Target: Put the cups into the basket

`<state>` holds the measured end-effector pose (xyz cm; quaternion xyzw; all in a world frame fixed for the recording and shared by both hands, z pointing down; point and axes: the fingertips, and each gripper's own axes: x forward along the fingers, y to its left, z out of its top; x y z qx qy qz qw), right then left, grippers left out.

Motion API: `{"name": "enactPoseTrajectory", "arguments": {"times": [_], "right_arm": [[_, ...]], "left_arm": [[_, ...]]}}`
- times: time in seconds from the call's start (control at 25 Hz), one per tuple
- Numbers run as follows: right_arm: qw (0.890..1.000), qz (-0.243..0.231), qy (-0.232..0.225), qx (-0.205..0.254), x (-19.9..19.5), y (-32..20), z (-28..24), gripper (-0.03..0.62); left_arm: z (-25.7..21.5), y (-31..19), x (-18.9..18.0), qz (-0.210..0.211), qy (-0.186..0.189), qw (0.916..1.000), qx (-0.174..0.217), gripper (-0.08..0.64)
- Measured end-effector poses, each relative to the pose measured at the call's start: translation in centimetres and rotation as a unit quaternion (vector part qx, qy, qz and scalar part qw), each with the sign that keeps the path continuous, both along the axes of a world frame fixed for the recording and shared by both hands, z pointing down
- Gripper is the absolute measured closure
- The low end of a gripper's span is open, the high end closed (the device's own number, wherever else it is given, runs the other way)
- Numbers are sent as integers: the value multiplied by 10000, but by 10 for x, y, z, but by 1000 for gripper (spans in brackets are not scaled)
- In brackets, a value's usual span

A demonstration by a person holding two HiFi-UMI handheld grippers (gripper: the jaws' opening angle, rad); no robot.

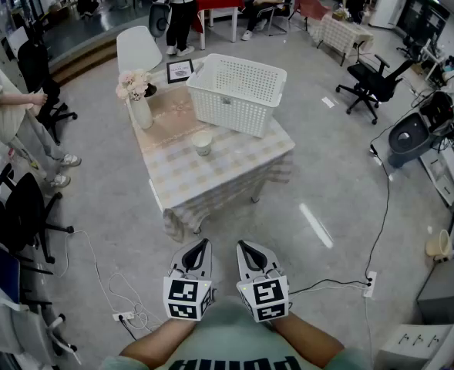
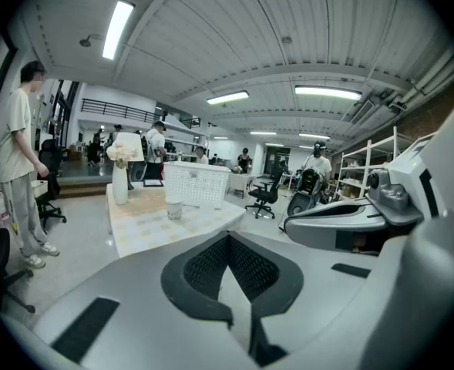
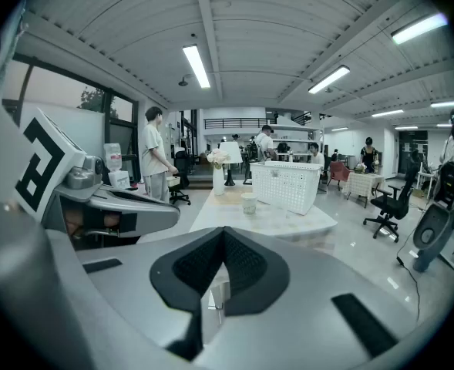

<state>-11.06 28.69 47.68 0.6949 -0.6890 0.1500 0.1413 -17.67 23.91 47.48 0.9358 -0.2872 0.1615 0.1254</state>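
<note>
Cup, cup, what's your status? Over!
Left claw and right claw shut, empty, short of the table. Cup on table beside basket, not in yet. Flower vase off to the side.

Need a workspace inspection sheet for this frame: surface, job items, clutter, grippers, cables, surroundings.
Surface: low table under a checked beige cloth.
Job's things: one white paper cup stands upright on the cloth, just in front of the white perforated plastic basket; no cup seen inside it.
Clutter: white vase of pink flowers, small black-framed picture, white lampshade, all at the far left side.
Grippers: left gripper and right gripper both shut, empty, held short of the table.
Cables: white floor cable at left; black floor cable at right.
Surroundings: black office chair, standing person, others beyond.
</note>
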Motion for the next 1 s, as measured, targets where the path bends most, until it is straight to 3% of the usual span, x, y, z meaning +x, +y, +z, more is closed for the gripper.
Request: {"name": "enactPoseTrajectory", "arguments": {"times": [1.0], "right_arm": [[9997, 228, 35, 98, -21, -3, -8, 586]], "left_arm": [[-5, -1, -32, 106, 61, 9998, 161, 558]]}}
